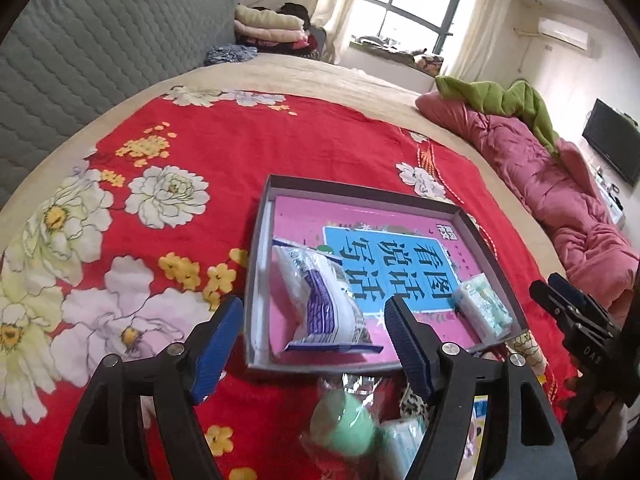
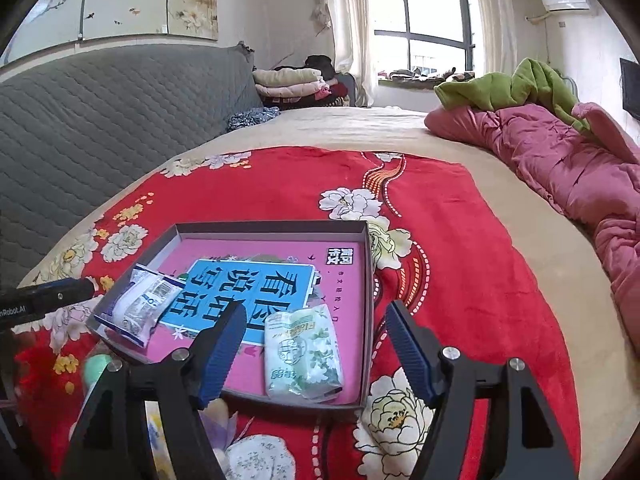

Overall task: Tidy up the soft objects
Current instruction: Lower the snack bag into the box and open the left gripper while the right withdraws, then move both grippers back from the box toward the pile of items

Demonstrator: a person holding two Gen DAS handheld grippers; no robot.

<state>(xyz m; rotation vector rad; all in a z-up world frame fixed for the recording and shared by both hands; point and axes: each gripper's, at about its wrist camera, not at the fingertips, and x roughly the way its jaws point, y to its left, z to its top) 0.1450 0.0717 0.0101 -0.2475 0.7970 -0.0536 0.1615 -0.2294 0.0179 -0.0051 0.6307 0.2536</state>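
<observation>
A shallow grey box (image 1: 360,196) (image 2: 272,226) lies on the red floral blanket with a pink and blue book flat inside it. A white pack with blue-purple print (image 1: 324,300) (image 2: 140,304) rests in the box's left part. A green-and-white tissue pack (image 1: 486,306) (image 2: 304,356) rests in the right part. My left gripper (image 1: 314,308) hangs open above the box's near edge, touching nothing. My right gripper (image 2: 316,312) stands open over the tissue pack, pads clear of it. A bagged mint-green sponge (image 1: 344,420) and another tissue pack (image 1: 404,440) lie outside, in front of the box.
A crumpled pink quilt (image 2: 560,168) with a green blanket (image 2: 500,88) lines the bed's right side. The grey quilted headboard (image 2: 100,120) runs along the left. Folded clothes (image 2: 288,84) are stacked beyond the bed near the window.
</observation>
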